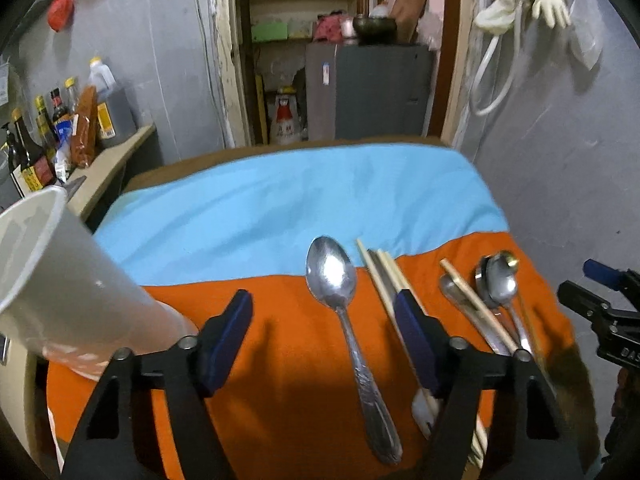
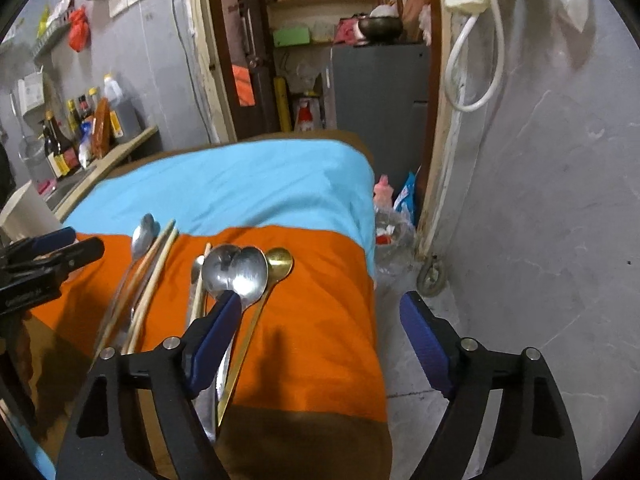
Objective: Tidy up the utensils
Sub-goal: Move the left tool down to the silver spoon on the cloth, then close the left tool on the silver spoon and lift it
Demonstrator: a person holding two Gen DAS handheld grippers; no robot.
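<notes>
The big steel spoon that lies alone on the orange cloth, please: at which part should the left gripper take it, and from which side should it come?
Probably the handle's thin neck just below the bowl of the big steel spoon. It lies flat on the orange cloth, apart from the chopsticks, so the left gripper should come from above, fingers either side of the handle.

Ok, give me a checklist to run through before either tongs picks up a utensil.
1. Left tongs open, nothing held: ok.
2. Right tongs open, nothing held: ok.
3. Big spoon lies alone between the left fingers, clear of the chopsticks: ok.
4. White cup within view at the left, mouth unobstructed: ok.
5. Spoon pile separated for a single pick: not ok, the bowls overlap and the gold spoon lies against them.
6. Right tongs centred over a utensil: not ok, the pile lies at its left finger.
</notes>
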